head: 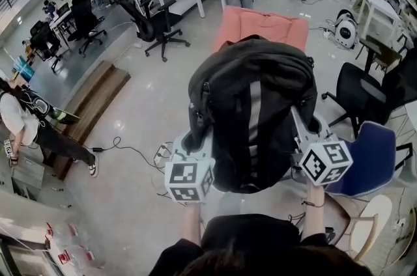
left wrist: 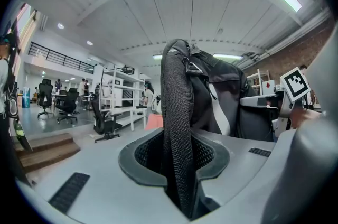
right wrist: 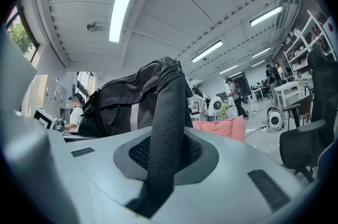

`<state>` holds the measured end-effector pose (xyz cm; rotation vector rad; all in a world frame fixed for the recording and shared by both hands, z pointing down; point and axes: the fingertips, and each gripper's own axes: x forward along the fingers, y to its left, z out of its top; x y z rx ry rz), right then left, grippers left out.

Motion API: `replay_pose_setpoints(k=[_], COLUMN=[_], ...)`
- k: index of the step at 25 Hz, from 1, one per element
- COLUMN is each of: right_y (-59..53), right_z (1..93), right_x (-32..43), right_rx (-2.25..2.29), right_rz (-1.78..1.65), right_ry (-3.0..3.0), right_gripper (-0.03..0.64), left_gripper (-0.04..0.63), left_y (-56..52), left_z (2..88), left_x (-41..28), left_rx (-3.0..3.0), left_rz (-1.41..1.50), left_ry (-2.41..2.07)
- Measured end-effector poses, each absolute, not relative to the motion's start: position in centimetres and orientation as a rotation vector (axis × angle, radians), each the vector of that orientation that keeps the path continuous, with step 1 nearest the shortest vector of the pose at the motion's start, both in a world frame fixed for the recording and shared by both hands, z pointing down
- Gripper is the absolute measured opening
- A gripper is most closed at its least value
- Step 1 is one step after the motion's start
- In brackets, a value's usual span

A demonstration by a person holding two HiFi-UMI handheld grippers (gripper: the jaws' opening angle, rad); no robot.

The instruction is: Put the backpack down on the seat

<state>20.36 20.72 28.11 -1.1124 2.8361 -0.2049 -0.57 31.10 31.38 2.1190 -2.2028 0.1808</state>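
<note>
A black backpack (head: 251, 112) with a grey stripe hangs in the air between both grippers, above the floor and just short of the salmon-pink seat (head: 260, 26). My left gripper (head: 195, 141) is shut on one black mesh shoulder strap (left wrist: 177, 112), which runs up from between its jaws to the bag's body (left wrist: 222, 93). My right gripper (head: 301, 130) is shut on the other strap (right wrist: 166, 128), with the bag (right wrist: 121, 96) beyond it and the pink seat (right wrist: 222, 127) low in the background. The bag hides the seat's front.
A black office chair (head: 156, 24) stands at the far left of the seat. Another black chair (head: 365, 92) and a blue chair (head: 371, 157) are close on the right. Wooden steps (head: 91, 105), a person (head: 26, 125) and a floor cable (head: 130, 151) are on the left.
</note>
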Motion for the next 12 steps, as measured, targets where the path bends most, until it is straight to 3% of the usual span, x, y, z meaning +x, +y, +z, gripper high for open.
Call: replay_pose_setpoints(k=[12], right_y=[9.8], right_z=[29.2], right_x=[12.8], right_rx=[-1.186], right_rz=[-0.254], right_ry=[2.816], right_gripper=[0.048], left_gripper=[0.1], left_y=[19.5], left_z=[32.5], left_x=[-8.5], left_rx=[2.144], left_rz=[0.189], left_ry=[-2.129])
